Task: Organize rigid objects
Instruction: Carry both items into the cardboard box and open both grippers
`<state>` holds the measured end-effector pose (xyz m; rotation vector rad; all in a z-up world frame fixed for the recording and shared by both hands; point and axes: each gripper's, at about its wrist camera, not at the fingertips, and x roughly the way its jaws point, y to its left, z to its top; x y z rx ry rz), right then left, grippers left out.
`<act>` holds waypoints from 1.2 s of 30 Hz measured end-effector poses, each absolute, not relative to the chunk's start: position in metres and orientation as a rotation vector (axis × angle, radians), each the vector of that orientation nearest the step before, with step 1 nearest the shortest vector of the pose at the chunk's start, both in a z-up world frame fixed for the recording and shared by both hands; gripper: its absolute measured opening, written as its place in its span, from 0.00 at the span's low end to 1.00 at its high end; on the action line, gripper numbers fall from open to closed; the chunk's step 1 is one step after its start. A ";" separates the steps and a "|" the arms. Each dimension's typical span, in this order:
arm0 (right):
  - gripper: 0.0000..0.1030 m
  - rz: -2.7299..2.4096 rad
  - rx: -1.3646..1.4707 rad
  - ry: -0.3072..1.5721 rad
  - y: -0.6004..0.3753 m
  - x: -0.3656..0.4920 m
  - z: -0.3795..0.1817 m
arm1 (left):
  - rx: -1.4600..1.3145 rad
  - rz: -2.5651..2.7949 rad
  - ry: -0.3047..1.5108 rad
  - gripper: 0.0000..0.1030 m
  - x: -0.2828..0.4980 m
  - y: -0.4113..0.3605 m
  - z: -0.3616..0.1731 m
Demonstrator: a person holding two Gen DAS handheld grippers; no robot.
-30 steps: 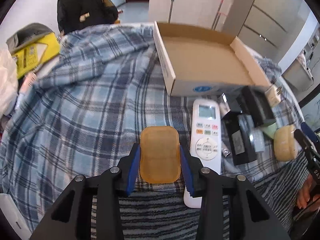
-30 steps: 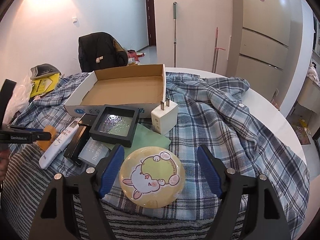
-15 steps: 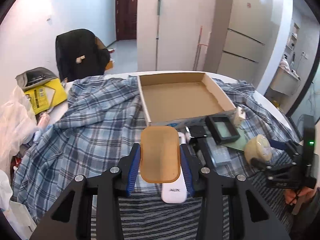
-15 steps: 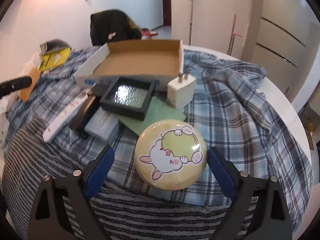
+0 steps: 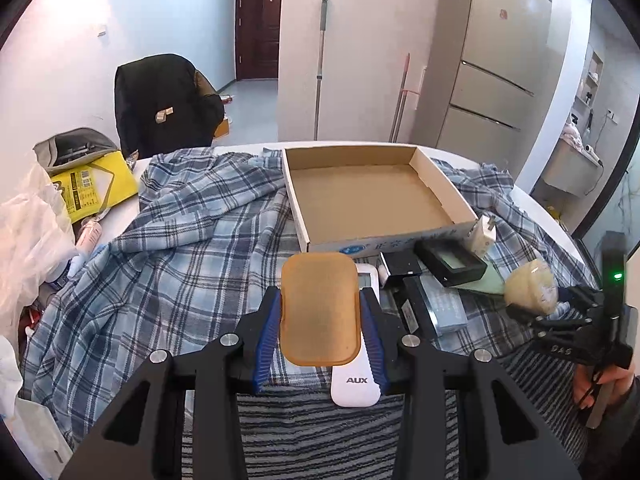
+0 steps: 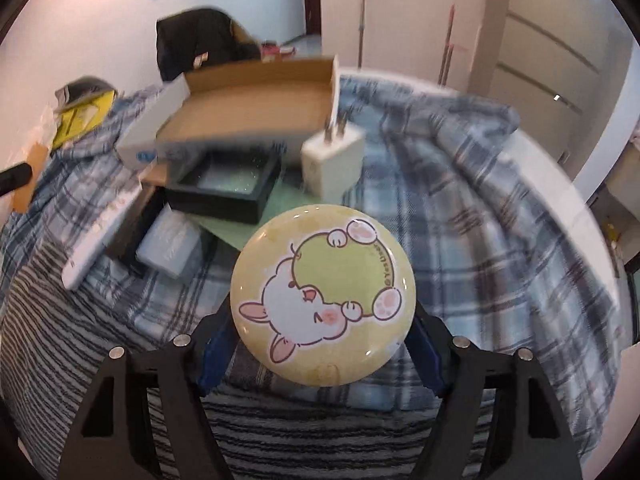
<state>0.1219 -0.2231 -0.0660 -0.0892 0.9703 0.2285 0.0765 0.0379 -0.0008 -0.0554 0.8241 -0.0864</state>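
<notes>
Both jaws are squeezing things: the left gripper [image 5: 320,312] is holding a stiff tan card [image 5: 319,307] by its sides, the right gripper [image 6: 322,320] a smooth, slippery round badge [image 6: 322,294], above the table's near edge.

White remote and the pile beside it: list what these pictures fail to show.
- White remote: left wrist view, its buttons hidden behind the tan pad in the left gripper.
- Its keypad, right wrist view: motion-blurred.
- Silver box label: blurred in the right wrist view, too small in the left.
</notes>
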 end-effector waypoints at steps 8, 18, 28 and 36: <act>0.72 0.186 -0.059 0.810 -0.230 0.131 0.004 | -0.045 -0.095 0.750 0.40 0.082 0.022 0.028; 0.72 0.179 0.038 0.674 -0.203 0.195 0.079 | -0.048 -0.044 0.578 0.40 0.131 0.002 0.080; 0.72 0.182 0.140 0.643 -0.172 0.261 0.044 | -0.143 -0.062 0.499 0.40 0.196 0.015 0.041; 0.72 0.224 0.049 0.762 -0.157 0.283 -0.027 | -0.085 -0.025 0.678 0.40 0.233 0.012 -0.028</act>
